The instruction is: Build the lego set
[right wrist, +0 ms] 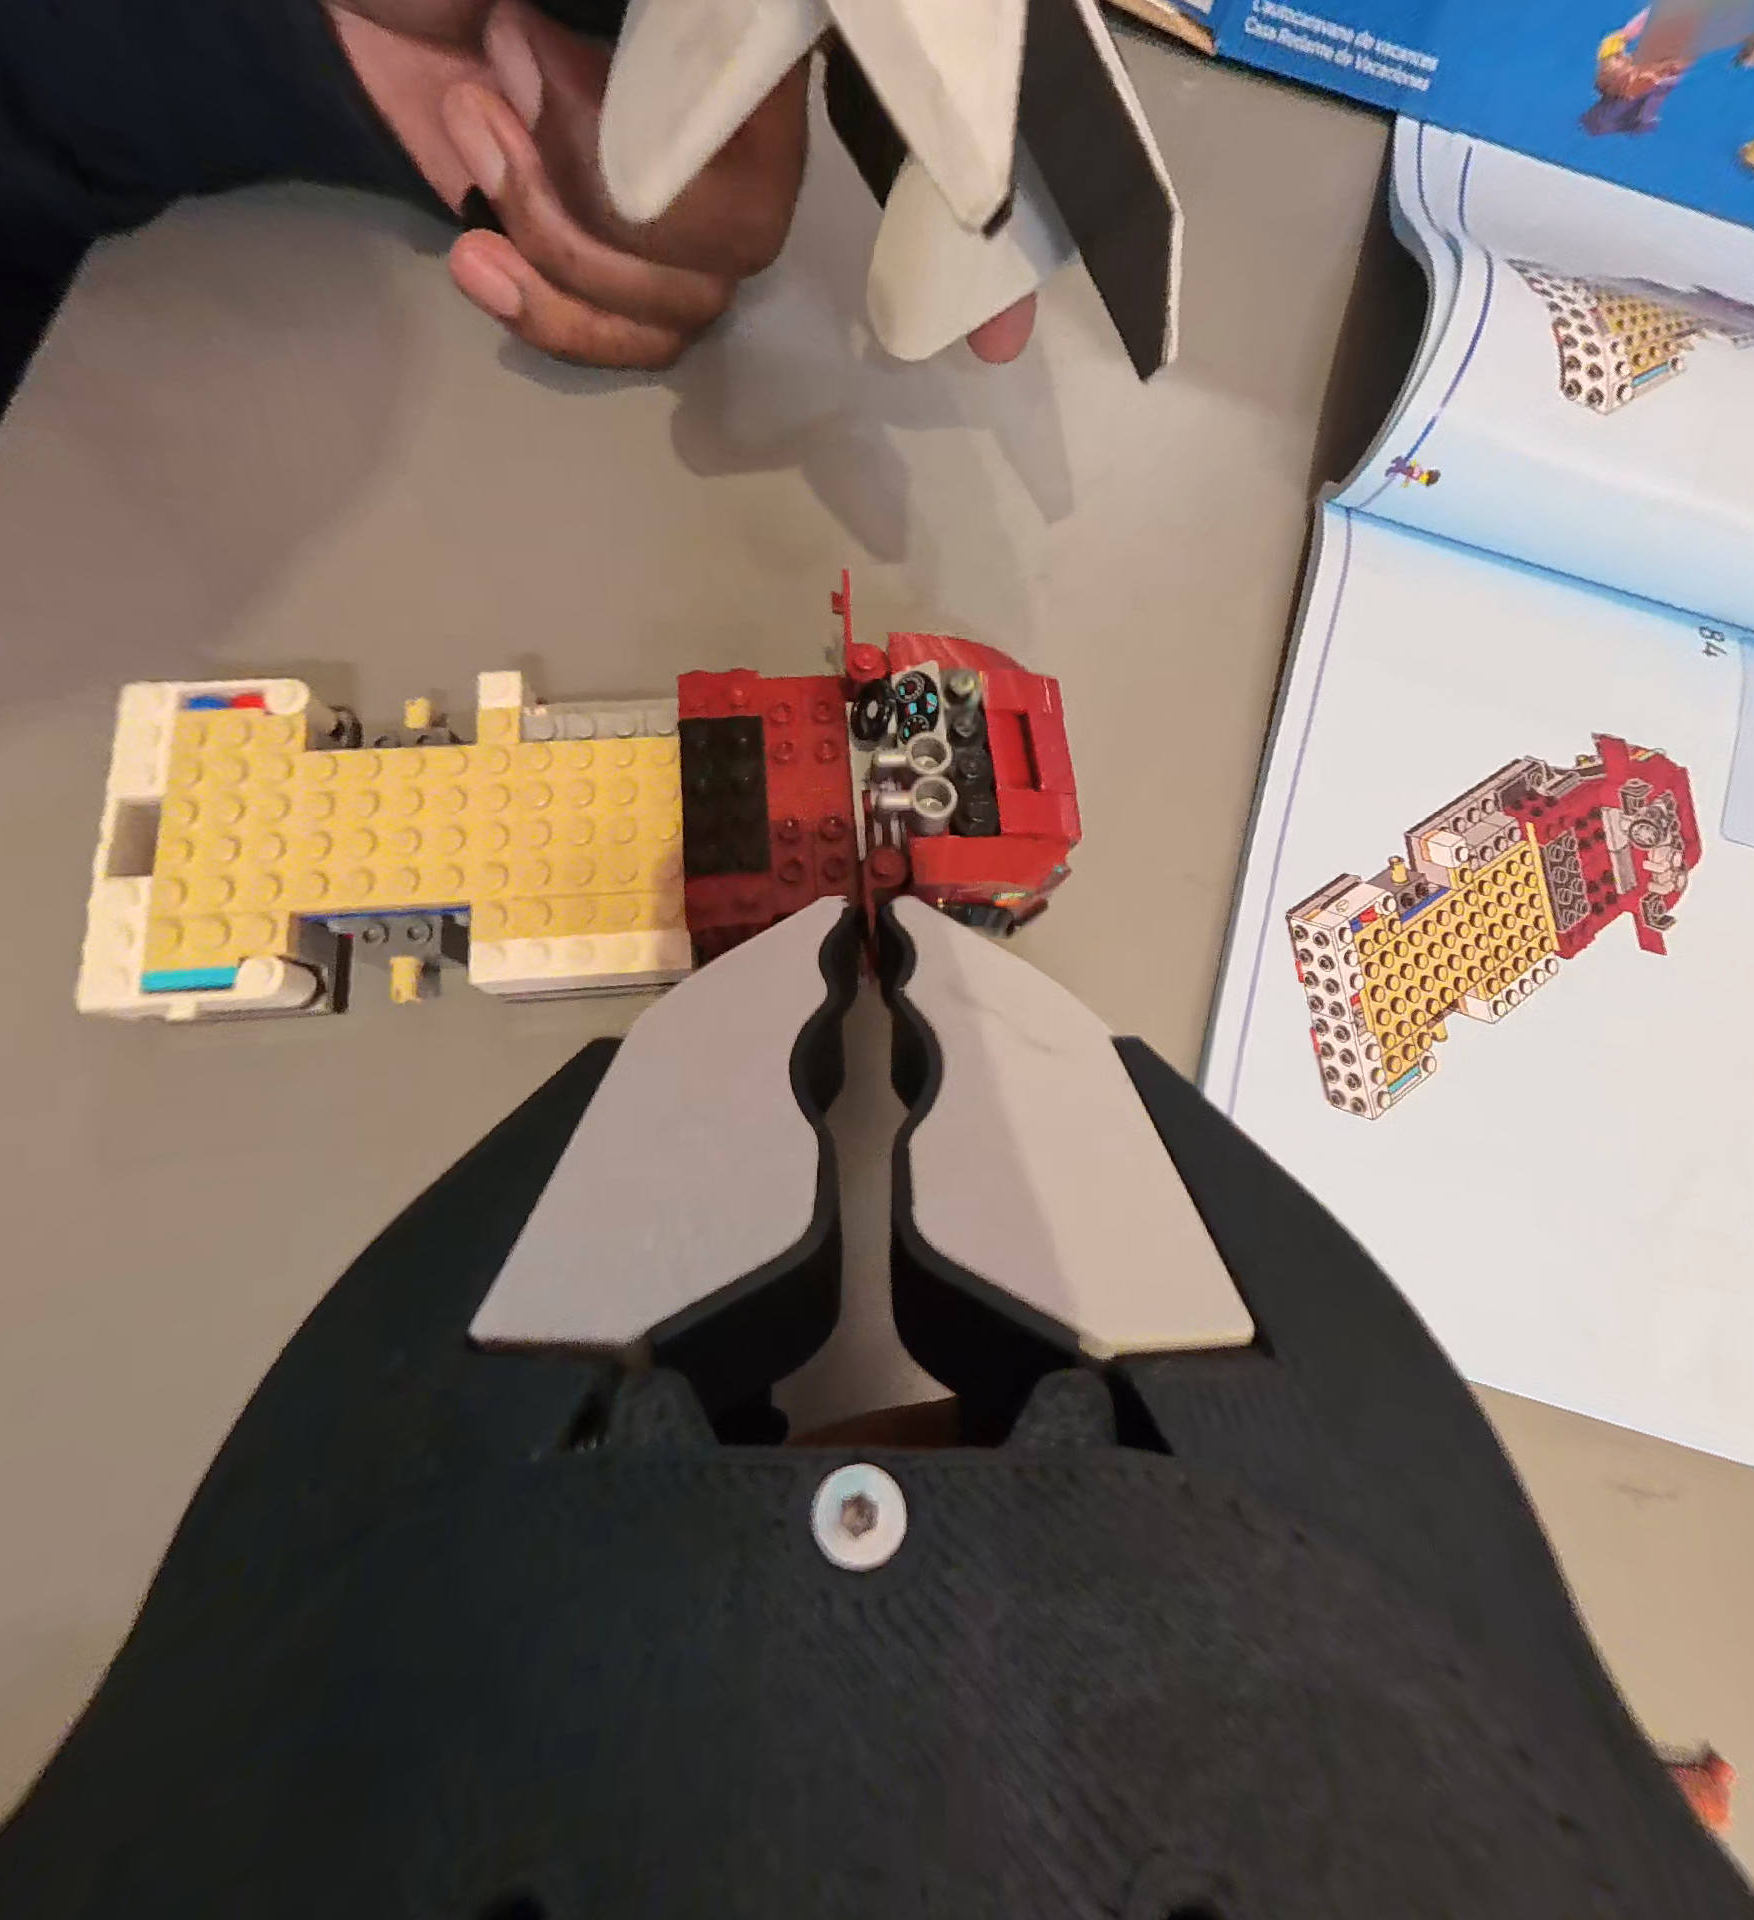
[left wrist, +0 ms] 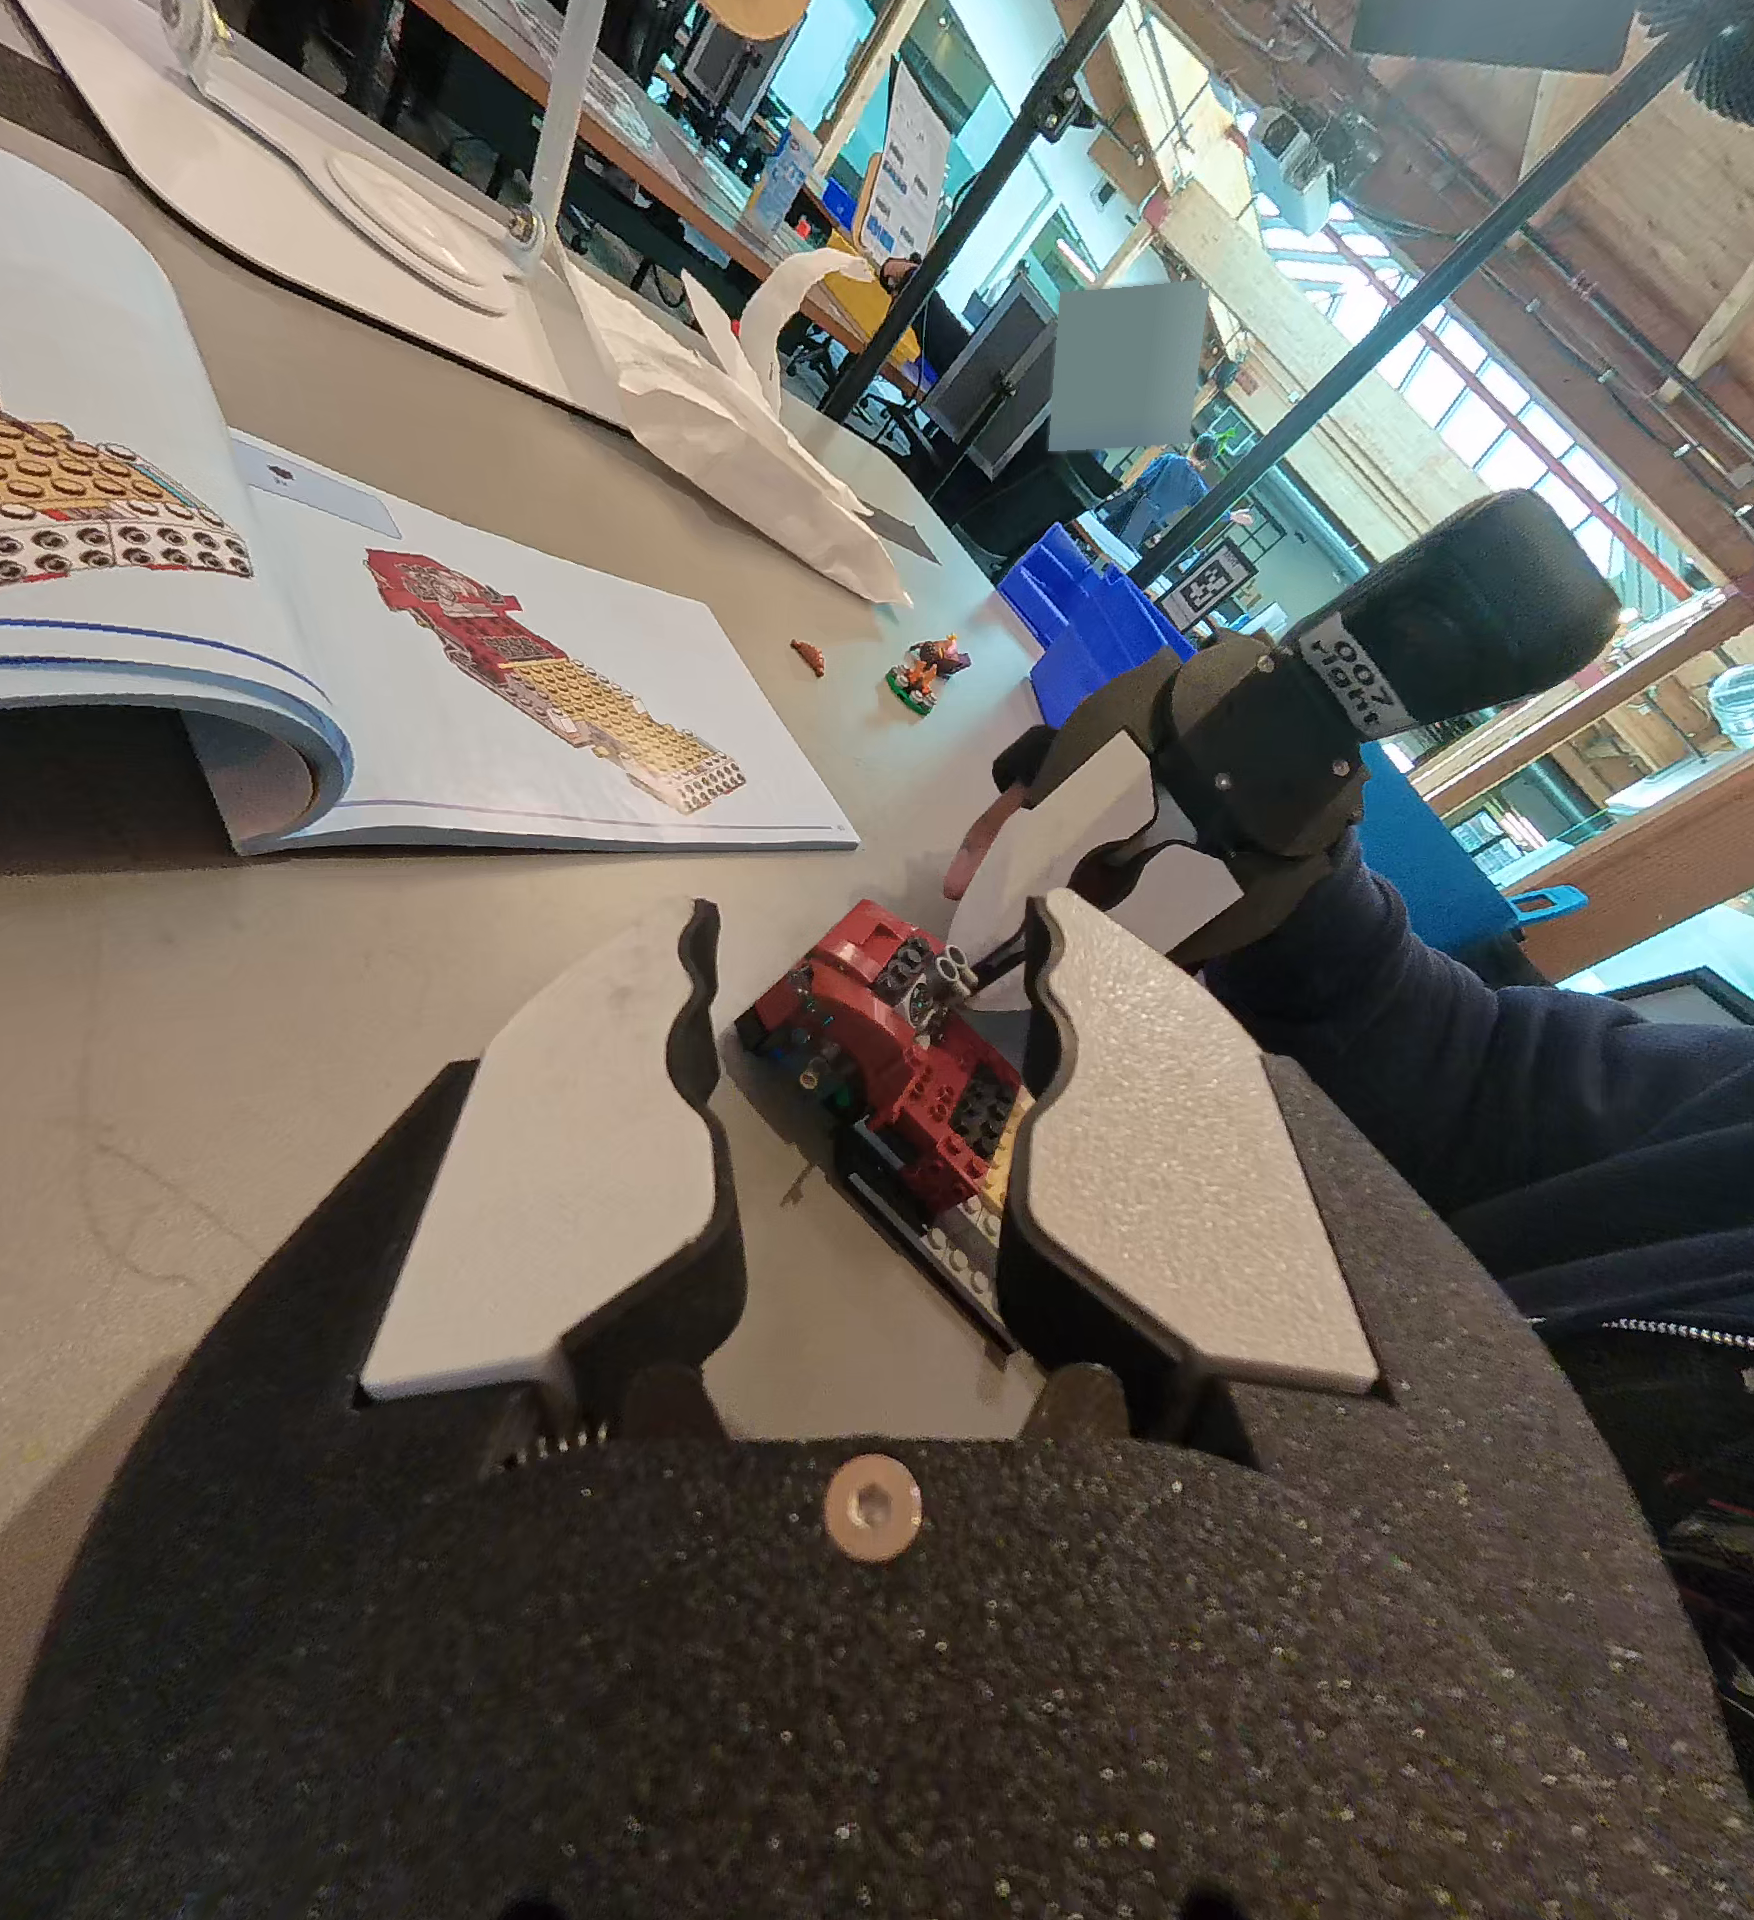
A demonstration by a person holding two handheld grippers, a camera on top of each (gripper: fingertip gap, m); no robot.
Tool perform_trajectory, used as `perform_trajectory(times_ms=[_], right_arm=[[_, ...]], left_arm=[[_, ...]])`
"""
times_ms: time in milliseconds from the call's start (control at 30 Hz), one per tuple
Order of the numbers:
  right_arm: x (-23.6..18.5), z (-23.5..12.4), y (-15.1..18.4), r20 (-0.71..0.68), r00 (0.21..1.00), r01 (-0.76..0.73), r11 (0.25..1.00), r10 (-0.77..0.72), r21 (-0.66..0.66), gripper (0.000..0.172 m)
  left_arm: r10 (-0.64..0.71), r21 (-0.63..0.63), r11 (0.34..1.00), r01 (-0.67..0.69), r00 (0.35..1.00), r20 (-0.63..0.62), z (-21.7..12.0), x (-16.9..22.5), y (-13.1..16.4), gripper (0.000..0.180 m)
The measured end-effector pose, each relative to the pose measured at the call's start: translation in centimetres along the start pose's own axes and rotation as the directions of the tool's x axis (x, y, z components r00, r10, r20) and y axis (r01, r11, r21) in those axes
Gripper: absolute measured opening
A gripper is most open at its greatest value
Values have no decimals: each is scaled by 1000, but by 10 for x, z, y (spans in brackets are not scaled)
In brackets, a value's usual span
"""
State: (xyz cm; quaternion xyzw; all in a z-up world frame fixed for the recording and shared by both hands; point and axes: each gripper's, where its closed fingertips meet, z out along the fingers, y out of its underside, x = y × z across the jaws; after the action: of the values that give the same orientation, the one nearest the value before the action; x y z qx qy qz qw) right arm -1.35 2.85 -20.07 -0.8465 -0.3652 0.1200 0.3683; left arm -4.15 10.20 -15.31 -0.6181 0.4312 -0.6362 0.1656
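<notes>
My right gripper (right wrist: 865, 914) is pinching a thin red door piece (right wrist: 865, 883) on the near side of the brick truck (right wrist: 582, 821), which is lying on the grey table (right wrist: 333, 520). My left gripper (left wrist: 868, 935) is hovering spread around the truck's red cab, gripping nothing. The instruction booklet (right wrist: 1538, 1143) is lying open just beside it.

Brick truck (right wrist: 582, 831) flat on grey table (right wrist: 333, 499), long axis across the right wrist view. Rear: long tan studded deck edged with white bricks. Front: dark red cab (right wrist: 998, 790), roof off, showing black wheel, dials and two grey tubes. Thin red door (right wrist: 865, 914) hinged at cab's near side, standing out edge-on. Right gripper (right wrist: 865, 920) nipped tight on that door, pads either side. Left gripper (left wrist: 873, 997) hangs spread wide above the cab end, its pads clear of the bricks. Truck lies beside open booklet (right wrist: 1538, 1195) near the table's edge.
</notes>
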Motion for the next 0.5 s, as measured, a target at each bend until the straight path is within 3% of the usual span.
perform_trajectory(times_ms=[100,300,500], right_arm=[[-3,-7,-3,-19,1000,15,999,-15,28,2],[-9,-20,-3,-125,986,112,994,-111,0,2],[-19,-18,16,-119,988,101,995,-102,-22,3]], left_arm=[[-28,-9,1000,28,999,-16,0,0,0,57],[-328,-172,934,312,942,-74,14,-1,19,57],[-325,-321,904,282,942,-88,44,1,27,58]])
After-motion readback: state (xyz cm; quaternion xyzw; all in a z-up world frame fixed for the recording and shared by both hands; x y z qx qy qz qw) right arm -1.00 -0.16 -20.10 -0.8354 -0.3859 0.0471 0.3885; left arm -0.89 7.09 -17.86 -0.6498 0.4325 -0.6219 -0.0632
